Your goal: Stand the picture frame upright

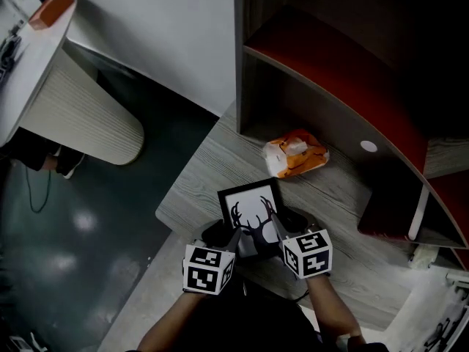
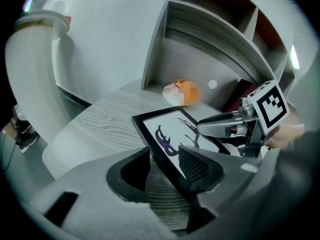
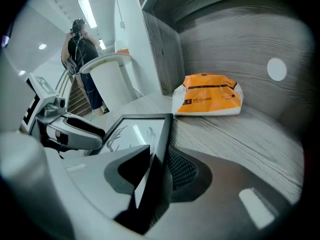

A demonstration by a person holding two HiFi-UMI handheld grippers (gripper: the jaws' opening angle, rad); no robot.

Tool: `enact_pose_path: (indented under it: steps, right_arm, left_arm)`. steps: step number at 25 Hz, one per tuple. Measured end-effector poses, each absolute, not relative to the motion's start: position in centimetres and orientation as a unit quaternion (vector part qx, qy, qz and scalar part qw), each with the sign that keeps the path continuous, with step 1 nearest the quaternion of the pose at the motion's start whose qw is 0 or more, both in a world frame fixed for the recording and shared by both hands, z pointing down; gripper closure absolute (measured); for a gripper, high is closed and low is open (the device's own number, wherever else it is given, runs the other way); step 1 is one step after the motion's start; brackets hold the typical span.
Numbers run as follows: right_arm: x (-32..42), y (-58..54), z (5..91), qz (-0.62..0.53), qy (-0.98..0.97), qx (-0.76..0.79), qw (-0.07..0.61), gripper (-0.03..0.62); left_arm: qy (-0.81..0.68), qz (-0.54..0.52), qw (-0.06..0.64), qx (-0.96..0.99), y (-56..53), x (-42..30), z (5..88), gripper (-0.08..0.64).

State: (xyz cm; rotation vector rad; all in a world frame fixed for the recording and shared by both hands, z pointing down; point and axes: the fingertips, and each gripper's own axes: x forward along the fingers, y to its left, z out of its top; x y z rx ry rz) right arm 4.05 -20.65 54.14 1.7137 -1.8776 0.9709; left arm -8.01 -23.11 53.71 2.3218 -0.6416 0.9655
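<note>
Picture frame [image 1: 250, 205] between 2 apparently open grippers [image 1: 229, 237] [image 1: 283, 230]

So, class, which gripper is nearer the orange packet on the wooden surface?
Right. The right gripper straddles the picture frame at its right edge, the side toward the orange packet. The left gripper straddles the frame's left edge, farther from the packet.

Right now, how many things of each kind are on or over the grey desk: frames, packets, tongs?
picture frame: 1
orange packet: 1
tongs: 2 (left tongs, right tongs)
Total: 4
</note>
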Motion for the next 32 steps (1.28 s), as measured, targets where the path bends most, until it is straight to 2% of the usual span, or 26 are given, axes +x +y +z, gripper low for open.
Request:
enact_pose_path:
  steps: [12,17,32]
  right_arm:
    - [3.8,-20.8,54.5,0.366,-0.676,0.61,0.191,0.488]
    - [3.7,-20.8,54.4,0.372,-0.673,0.612,0.187,0.492]
    - [3.1,-20.4,54.4,0.385,-0.647,0.634,0.175,0.489]
  left_arm:
    - [-0.249,0.359,0.289,0.852,-22.9,-7.8,54.6,0.37]
    - [-0.259,0.374,0.29,0.842,-23.1,-8.0,54.7,0.408]
    - [-0.26,0.388,0.289,0.836,-24.2,-8.4,54.6,0.426]
